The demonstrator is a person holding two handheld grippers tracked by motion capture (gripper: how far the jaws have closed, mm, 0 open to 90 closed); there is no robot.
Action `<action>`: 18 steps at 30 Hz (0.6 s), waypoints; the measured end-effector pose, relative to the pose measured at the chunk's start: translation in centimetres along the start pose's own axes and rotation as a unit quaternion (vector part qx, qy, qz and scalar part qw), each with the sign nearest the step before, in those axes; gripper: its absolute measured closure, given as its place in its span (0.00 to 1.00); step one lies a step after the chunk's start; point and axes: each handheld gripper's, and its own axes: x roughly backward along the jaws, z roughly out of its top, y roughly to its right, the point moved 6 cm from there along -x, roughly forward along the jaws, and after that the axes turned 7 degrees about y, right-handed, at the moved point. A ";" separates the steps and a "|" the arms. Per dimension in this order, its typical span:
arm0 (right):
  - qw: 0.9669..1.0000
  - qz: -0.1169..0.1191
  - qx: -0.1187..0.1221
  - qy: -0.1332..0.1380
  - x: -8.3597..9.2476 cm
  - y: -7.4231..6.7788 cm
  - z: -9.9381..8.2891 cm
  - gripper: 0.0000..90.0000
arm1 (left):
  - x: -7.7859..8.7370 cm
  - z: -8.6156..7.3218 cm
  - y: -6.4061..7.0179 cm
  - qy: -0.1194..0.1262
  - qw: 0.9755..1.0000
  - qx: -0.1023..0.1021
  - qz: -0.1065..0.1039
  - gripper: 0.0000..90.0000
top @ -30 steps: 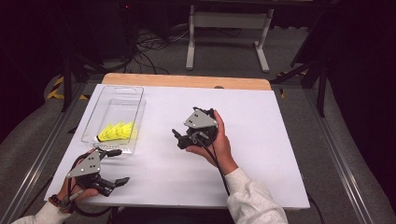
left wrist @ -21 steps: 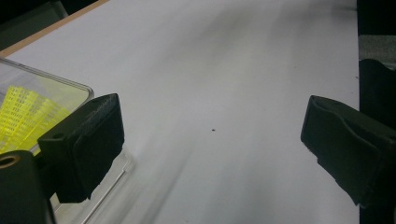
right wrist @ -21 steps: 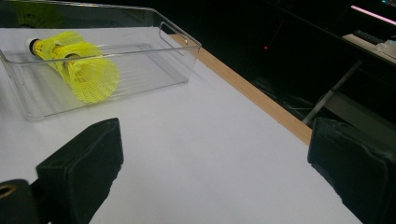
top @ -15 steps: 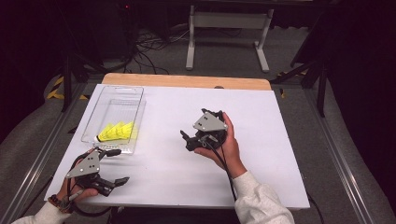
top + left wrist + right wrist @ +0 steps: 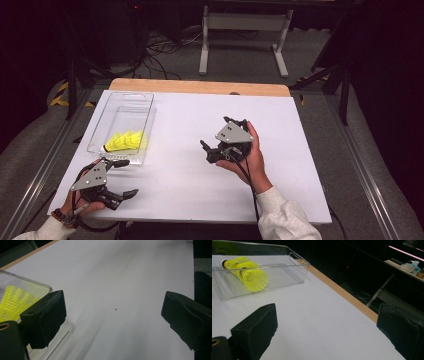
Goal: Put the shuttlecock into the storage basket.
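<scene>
A clear plastic tray [image 5: 123, 116] stands at the table's left, with yellow shuttlecocks [image 5: 125, 141] lying at its near end. My left gripper [image 5: 126, 177] rests open on the table just in front of the tray, nothing between its jaws. In the left gripper view the gripper [image 5: 113, 315] stands wide open over bare white table, with the tray corner [image 5: 41, 284] and a yellow shuttlecock [image 5: 15, 300] at its left. My right gripper [image 5: 205, 151] is held open at mid-table, pointing left. In the right gripper view, past the open gripper [image 5: 327, 330], I see the tray [image 5: 298, 263] and shuttlecocks [image 5: 247, 272].
The white table top [image 5: 300, 150] has a wooden far edge [image 5: 200, 86]. Beyond it are a metal stand [image 5: 242, 22], cables on the floor [image 5: 165, 50] and dark surroundings. Metal rails [image 5: 350, 150] run along the table's sides.
My right gripper has shifted a little to the right and slightly nearer the person. The left gripper has stayed almost still by the tray.
</scene>
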 end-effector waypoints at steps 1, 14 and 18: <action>1.000 0.000 0.001 -0.001 0.1 0.0 0.0 0.05 | 0.0 0.0 0.0 -0.001 1.000 -0.002 0.000 0.07; 1.000 0.003 0.003 -0.007 0.9 0.0 -0.7 0.04 | 0.0 0.0 0.0 0.000 1.000 0.001 0.002 0.07; 1.000 0.003 0.005 -0.012 1.3 0.0 -1.1 0.04 | 0.0 0.0 0.0 0.000 1.000 -0.001 0.002 0.07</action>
